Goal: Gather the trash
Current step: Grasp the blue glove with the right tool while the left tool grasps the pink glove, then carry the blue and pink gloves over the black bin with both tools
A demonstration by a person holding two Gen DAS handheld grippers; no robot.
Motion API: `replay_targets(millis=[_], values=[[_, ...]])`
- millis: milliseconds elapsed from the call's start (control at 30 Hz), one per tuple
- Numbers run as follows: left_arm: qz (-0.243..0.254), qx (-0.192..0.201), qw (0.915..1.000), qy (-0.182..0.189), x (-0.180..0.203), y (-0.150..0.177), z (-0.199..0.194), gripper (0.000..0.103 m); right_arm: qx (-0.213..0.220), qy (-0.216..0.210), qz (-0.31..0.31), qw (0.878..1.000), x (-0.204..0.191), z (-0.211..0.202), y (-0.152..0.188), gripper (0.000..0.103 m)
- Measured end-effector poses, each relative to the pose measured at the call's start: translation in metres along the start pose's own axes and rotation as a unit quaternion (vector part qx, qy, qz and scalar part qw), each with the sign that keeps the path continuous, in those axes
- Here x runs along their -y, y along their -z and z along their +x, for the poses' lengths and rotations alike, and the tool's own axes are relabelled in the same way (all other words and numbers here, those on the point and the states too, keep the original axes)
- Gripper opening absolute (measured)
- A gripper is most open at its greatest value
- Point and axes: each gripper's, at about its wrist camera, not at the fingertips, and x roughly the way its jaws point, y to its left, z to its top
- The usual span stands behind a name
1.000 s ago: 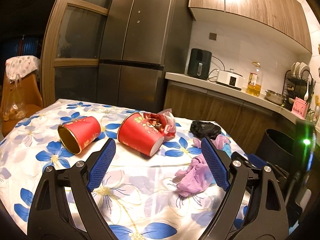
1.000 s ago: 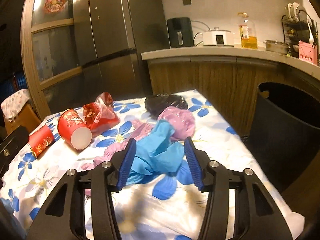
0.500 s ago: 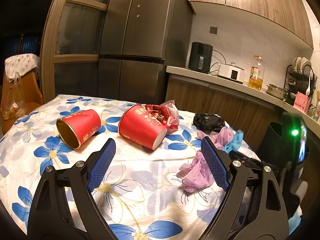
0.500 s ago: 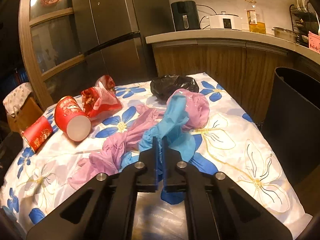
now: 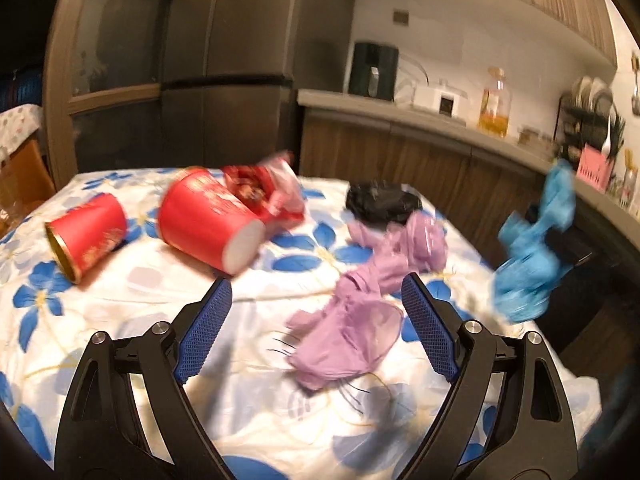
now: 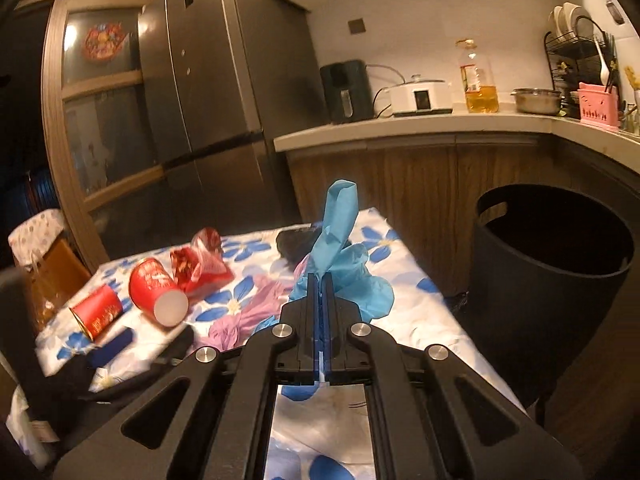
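Observation:
My right gripper (image 6: 320,280) is shut on a blue glove (image 6: 340,256) and holds it lifted above the table; the glove also shows in the left wrist view (image 5: 532,248) at the right. My left gripper (image 5: 316,304) is open and empty, with a crumpled purple bag (image 5: 360,312) lying between and just beyond its fingers. On the flowered tablecloth (image 5: 132,292) lie two tipped red cups (image 5: 208,224) (image 5: 86,236), a red wrapper (image 5: 264,192) and a black bag (image 5: 380,200). A black trash bin (image 6: 552,276) stands to the right of the table.
A fridge (image 6: 224,92) stands behind the table. The kitchen counter (image 6: 420,128) carries an air fryer, a cooker, an oil bottle and a dish rack. A chair with a bag (image 6: 40,264) stands at the left.
My right gripper closed on the blue glove and lifted it off the table. My left gripper moved right, closer to the purple bag.

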Motion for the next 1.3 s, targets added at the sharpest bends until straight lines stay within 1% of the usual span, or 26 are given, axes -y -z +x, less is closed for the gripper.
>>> replay_targets(millis=[67, 100, 167, 200, 267, 300, 333, 367, 467, 633, 733, 800, 1067, 1300], values=[[0.013, -0.024, 0.9996, -0.004, 0.007, 0.004, 0.01, 0.066, 0.008, 0.002, 0.003, 1.0, 0.004, -0.008, -0.004, 0.002], [0.018, -0.041, 0.999, -0.002, 0.009, 0.006, 0.017, 0.061, 0.011, 0.002, 0.002, 1.0, 0.006, -0.011, -0.006, 0.002], [0.018, -0.061, 0.998, 0.006, 0.009, 0.009, 0.024, 0.044, 0.017, 0.005, 0.001, 1.0, 0.008, -0.016, -0.008, 0.002], [0.015, -0.071, 0.9973, 0.008, 0.008, 0.011, 0.027, 0.039, 0.02, 0.005, 0.001, 1.0, 0.009, -0.018, -0.009, 0.002], [0.01, -0.084, 0.9963, 0.016, 0.006, 0.012, 0.03, 0.022, 0.023, 0.006, 0.003, 1.0, 0.012, -0.022, -0.01, 0.002], [0.008, -0.086, 0.996, 0.022, 0.005, 0.013, 0.031, 0.018, 0.024, 0.006, 0.004, 1.0, 0.015, -0.024, -0.011, 0.002], [0.009, -0.085, 0.9961, 0.023, 0.005, 0.013, 0.03, 0.01, 0.026, 0.006, 0.005, 1.0, 0.016, -0.025, -0.011, 0.002], [0.009, -0.082, 0.9964, 0.021, 0.005, 0.012, 0.029, 0.007, 0.027, 0.008, 0.005, 1.0, 0.018, -0.027, -0.011, 0.002], [0.004, -0.067, 0.9975, 0.022, 0.006, 0.009, 0.018, 0.003, 0.034, 0.01, 0.006, 0.999, 0.023, -0.035, -0.013, 0.002], [-0.009, -0.024, 0.999, 0.038, 0.009, -0.01, -0.015, 0.002, 0.045, 0.016, 0.01, 0.999, 0.031, -0.045, -0.016, 0.002], [0.002, 0.005, 0.9987, 0.05, 0.024, -0.026, -0.034, 0.002, 0.055, 0.021, 0.013, 0.998, 0.037, -0.052, -0.02, 0.002], [0.007, 0.017, 0.998, 0.061, 0.034, -0.034, -0.042, 0.002, 0.061, 0.025, 0.015, 0.998, 0.042, -0.056, -0.022, 0.002], [0.039, 0.044, 0.9924, 0.109, 0.095, -0.058, -0.055, 0.002, 0.094, 0.063, 0.015, 0.993, 0.068, -0.075, -0.037, 0.002], [0.065, 0.068, 0.9825, 0.161, 0.16, -0.078, -0.056, 0.002, 0.123, 0.113, 0.007, 0.986, 0.1, -0.088, -0.057, 0.002]])
